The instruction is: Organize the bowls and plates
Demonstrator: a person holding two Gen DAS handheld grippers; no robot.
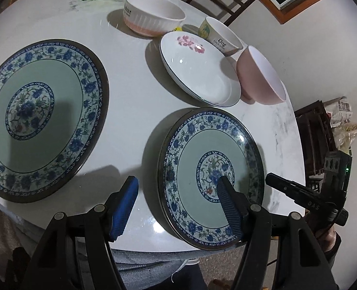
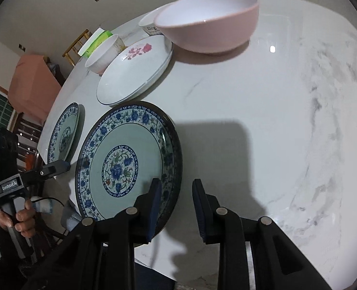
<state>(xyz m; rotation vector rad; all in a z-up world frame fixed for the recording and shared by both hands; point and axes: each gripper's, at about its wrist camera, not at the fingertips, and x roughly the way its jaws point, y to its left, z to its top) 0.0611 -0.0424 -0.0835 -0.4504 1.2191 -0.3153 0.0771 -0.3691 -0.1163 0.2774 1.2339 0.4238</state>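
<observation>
Your smaller blue-patterned plate [image 1: 211,176] sits at the desk's [image 1: 135,96] near edge, its rim overhanging slightly. Your left claw [image 1: 178,191] is spread astride its left rim; your right claw [image 2: 176,193], narrowly parted, straddles its right rim, nothing pinched. Bare desk lies rightward. The cup [image 1: 220,36] reads "Dog".

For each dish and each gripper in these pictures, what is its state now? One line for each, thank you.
large blue plate: flat on table, empty, alone
small blue plate: flat at table edge, empty, between both grippers
white flower plate: upright, empty
pink bowl: upright, empty
ribbed bowl: upright, empty
small cup: upright
left gripper: open, holds nothing
right gripper: open, holds nothing
</observation>
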